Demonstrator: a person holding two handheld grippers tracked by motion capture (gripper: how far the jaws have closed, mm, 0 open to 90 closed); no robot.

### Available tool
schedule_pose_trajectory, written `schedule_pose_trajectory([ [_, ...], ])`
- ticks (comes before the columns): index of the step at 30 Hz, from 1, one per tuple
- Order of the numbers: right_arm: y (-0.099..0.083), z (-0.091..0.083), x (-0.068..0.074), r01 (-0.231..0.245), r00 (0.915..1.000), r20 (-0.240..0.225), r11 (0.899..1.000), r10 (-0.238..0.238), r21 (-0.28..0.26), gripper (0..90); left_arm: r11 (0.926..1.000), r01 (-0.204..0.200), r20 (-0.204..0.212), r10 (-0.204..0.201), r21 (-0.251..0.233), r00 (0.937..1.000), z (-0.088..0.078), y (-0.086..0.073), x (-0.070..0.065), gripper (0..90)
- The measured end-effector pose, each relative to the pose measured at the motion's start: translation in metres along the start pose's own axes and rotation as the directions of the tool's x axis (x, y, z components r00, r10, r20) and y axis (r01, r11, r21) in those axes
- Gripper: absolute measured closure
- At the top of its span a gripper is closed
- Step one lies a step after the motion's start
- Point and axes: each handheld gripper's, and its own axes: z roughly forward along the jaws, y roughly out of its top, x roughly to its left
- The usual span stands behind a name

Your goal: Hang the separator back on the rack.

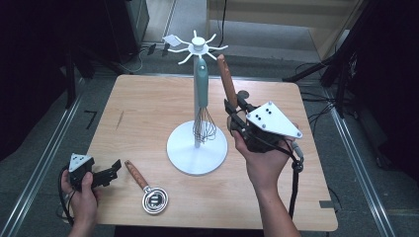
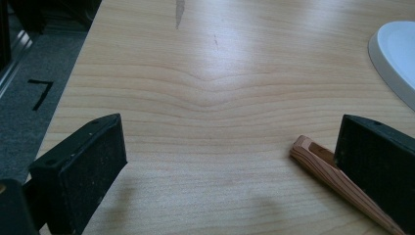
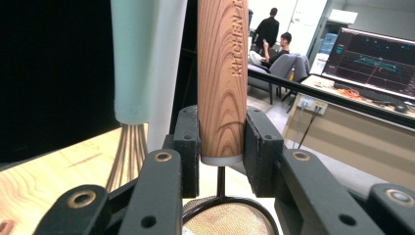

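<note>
Wooden strainer handle [image 3: 222, 73] reads "KITCHEN"; right gripper [image 3: 222, 147] clamps it.

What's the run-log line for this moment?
right gripper: shut on wooden-handled mesh strainer, handle up | white hook stand: pale-green whisk hanging | left gripper: open, beside wooden-handled metal utensil on table

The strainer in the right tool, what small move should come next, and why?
Probably lift the strainer toward a free hook on the white rack. The right tool grips its wooden handle upright beside the rack, where a whisk already hangs.
</note>
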Motion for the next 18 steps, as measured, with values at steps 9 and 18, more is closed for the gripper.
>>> schedule_pose_trajectory([
  [9, -0.005, 0.005, -0.006, -0.065, 0.9909, -0.118, 0.998, 0.066, 0.011, 61.0, 1.0, 0.0, 0.001, 0.0, -0.001, 1.0, 0.0, 0.0, 0.0, 0.0],
  [18, -0.005, 0.004, -0.018, -0.109, 0.9714, -0.217, 0.993, 0.097, -0.045, 90.0, 1.0, 0.002, 0.001, -0.002, -0.001, 1.0, 0.0, 0.0, 0.0, 0.0],
])
